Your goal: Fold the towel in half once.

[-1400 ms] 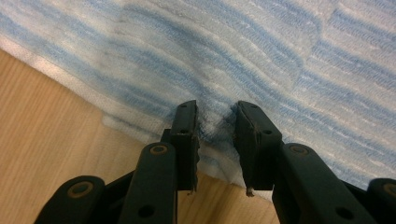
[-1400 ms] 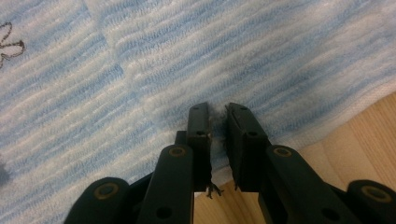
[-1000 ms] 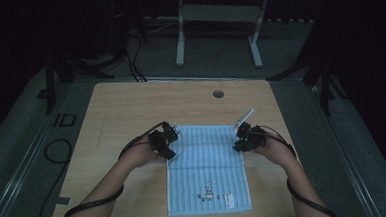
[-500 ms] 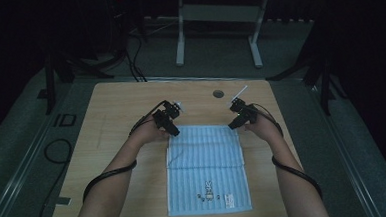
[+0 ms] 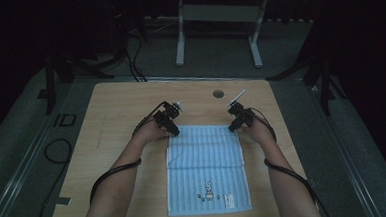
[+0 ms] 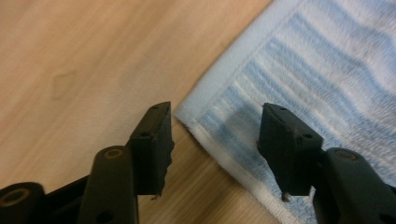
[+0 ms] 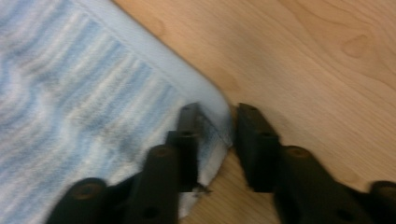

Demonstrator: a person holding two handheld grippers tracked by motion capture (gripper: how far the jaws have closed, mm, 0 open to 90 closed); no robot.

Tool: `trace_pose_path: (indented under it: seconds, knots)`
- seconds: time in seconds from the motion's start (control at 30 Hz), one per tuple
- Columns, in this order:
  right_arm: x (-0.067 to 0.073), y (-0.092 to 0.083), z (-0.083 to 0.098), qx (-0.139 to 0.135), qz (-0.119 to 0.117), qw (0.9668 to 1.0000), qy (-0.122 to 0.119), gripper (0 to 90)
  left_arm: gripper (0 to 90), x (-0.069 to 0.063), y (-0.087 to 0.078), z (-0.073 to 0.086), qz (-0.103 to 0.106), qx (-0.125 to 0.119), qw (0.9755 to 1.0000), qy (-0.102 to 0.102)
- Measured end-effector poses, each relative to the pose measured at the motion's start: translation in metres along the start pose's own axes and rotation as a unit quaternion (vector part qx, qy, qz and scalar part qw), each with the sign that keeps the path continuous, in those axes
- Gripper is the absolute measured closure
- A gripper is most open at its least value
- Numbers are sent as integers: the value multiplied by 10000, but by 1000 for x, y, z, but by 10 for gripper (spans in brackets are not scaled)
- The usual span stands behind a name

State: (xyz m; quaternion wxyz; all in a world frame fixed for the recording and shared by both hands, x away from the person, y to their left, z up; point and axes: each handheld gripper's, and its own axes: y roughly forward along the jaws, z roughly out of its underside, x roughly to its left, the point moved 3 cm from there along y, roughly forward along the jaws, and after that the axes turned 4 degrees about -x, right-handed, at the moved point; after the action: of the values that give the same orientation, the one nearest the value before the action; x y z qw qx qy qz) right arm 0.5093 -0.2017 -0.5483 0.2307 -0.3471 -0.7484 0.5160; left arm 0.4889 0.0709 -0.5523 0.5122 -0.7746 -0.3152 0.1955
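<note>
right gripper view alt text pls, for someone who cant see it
The right gripper sits at a corner of a blue and white striped towel, its black jaws a little apart with the towel's rounded, pale-hemmed corner between them. The towel lies on a light wooden table, which shows bare at the right.

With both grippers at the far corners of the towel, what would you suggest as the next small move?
Probably close both grippers. The left gripper straddles its towel corner with jaws still apart; the right gripper has its corner between narrowly spaced jaws. A firm pinch should come before lifting.
</note>
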Motion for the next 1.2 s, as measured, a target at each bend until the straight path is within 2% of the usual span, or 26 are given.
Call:
trace_pose_path:
  seconds: [0.13,0.27,0.33,0.4,0.43,0.47,0.53,0.57,0.7,0.77,0.8,0.83,0.87,0.9,0.93,0.97,1.0,1.07,1.1,1.13,1.17,1.2]
  knots:
    - [4,0,0,-11,-28,9999,-106,822,499,0,0,1,160,-70,9998,-116]
    - [8,0,-1,43,78,9996,-271,831,771,-9,-1,-2,370,8,9992,129]
    - [9,0,-1,94,78,9995,-301,833,832,-12,-1,-3,255,51,9991,325]
    - [9,-2,-1,116,87,9992,-378,833,835,-13,-4,-4,116,77,9992,371]
    - [9,-3,-2,114,94,9992,-384,834,839,-13,-6,-5,61,17,9993,361]
    - [9,-5,-2,105,106,9991,-390,834,839,-13,-11,-8,144,-56,9994,305]
    - [8,-11,-5,25,87,9993,-372,834,840,-12,-20,-11,84,-161,9992,356]
    - [7,-14,-7,-21,91,9992,-376,835,840,-13,-26,-14,132,-212,9991,341]
    - [5,-38,-22,-291,135,9987,-385,835,840,-12,-59,-31,-109,-499,9976,463]
    - [5,-58,-32,-507,189,9977,-413,835,839,-11,-82,-41,-293,-692,9956,564]
    - [5,-68,-38,-630,250,9968,-431,834,838,-10,-92,-45,-349,-800,9947,547]
    - [4,-78,-43,-728,288,9959,-458,834,839,-10,-92,-45,-349,-800,9947,547]
    - [4,-89,-48,-846,320,9948,-466,834,838,-9,-113,-52,-493,-977,9922,589]
    - [4,-98,-52,-949,362,9936,-489,834,838,-8,-125,-55,-601,-1087,9903,618]
    - [3,-110,-57,-1044,424,9923,-517,834,838,-7,-140,-58,-602,-1237,9887,599]
    - [3,-110,-57,-1044,424,9923,-517,834,837,-7,-140,-58,-602,-1237,9887,599]
    - [3,-139,-67,-1301,616,9877,-608,834,837,-5,-162,-62,-761,-1465,9841,650]
    - [4,-165,-75,-1553,704,9831,-669,834,837,-4,-185,-63,-792,-1743,9797,601]
    - [5,-175,-77,-1657,746,9809,-686,834,837,-3,-197,-62,-882,-1927,9755,591]
    - [7,-191,-78,-1885,785,9764,-701,834,837,-3,-204,-62,-870,-1994,9743,580]
    - [8,-199,-79,-2012,731,9743,-704,834,837,-3,-211,-59,-830,-2109,9723,569]
    - [11,-209,-78,-2125,662,9722,-727,834,836,-4,-217,-56,-766,-2170,9716,557]
